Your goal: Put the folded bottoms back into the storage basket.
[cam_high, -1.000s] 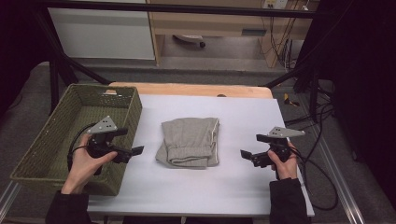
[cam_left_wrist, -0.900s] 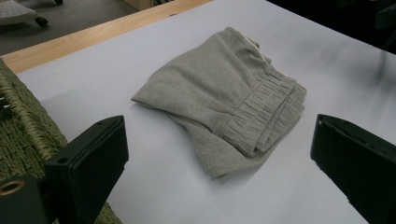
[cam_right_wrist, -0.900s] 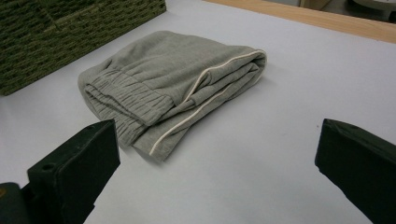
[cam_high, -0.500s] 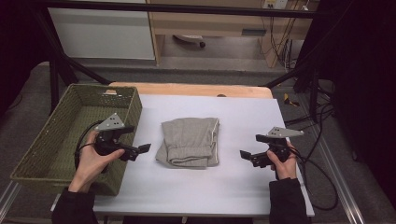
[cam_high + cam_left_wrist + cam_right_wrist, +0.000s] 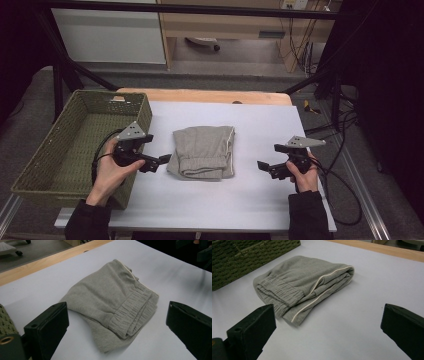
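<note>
The folded grey garment is seen lying flat in the middle of the counter, untouched; the left gripper is held just beside its left edge, jaws spread wide; the right gripper is kept well apart, jaws equally wide. Nothing is gripped — the woven basket stands at the left, so lifting and placing are judged yet to come.

The table is carrying a white top, with a bare wooden strip showing along its far edge. Folded grey sweatpants are lying flat near the middle of the white surface, their elastic waistband facing the near side. A green woven basket is sitting at the table's left end, just beside the sweatpants but apart from them.
</note>
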`<state>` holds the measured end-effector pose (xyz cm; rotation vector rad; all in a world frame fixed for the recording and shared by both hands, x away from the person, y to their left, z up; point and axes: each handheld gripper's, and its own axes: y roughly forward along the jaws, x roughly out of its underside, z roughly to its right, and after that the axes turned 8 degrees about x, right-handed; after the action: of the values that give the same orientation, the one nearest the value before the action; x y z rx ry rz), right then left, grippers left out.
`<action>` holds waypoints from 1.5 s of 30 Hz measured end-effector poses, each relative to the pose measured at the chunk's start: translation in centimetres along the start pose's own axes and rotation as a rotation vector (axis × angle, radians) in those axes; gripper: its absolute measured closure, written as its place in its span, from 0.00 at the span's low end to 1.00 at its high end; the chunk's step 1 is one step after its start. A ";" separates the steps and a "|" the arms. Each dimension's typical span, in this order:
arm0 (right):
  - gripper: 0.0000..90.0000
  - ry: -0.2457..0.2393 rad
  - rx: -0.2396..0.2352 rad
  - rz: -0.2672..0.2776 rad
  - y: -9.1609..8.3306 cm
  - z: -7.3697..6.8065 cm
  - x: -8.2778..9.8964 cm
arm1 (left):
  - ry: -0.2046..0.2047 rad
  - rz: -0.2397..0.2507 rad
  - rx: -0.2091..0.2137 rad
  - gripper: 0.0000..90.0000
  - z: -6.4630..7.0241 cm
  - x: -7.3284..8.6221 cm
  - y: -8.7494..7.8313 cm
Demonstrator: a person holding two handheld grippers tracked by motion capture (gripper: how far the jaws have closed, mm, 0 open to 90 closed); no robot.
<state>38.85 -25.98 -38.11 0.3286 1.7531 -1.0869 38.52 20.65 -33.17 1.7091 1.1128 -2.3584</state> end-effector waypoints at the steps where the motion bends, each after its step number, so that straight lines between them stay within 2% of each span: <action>1: 0.01 0.000 0.001 0.000 0.0 0.0 0.0 | 0.001 -0.004 -0.001 0.04 0.1 0.0 0.2; 14: 0.01 0.002 0.002 -0.004 0.0 0.1 0.1 | 0.010 -0.042 0.004 0.05 0.8 -0.1 2.7; 24: 0.01 0.002 0.003 -0.004 0.0 0.1 0.1 | -0.002 -0.046 -0.005 0.05 0.8 -0.2 3.9; 27: 0.01 0.003 0.005 -0.003 0.0 0.1 0.1 | 0.001 -0.044 -0.002 0.05 0.9 -0.3 4.4; 29: 0.01 0.000 0.005 -0.002 0.0 0.1 0.1 | 0.000 -0.045 0.014 0.05 1.1 -0.5 5.1; 34: 0.01 0.002 0.006 -0.004 0.0 0.1 0.1 | 0.002 -0.048 0.012 0.05 1.0 -0.6 6.0; 45: 0.01 -0.001 0.003 -0.010 0.1 0.1 0.1 | -0.038 -0.046 0.001 0.05 0.2 -0.2 7.0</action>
<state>38.93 -25.98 -38.28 0.3212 1.7540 -1.0962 41.27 15.24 -36.59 1.6489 1.1577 -2.4076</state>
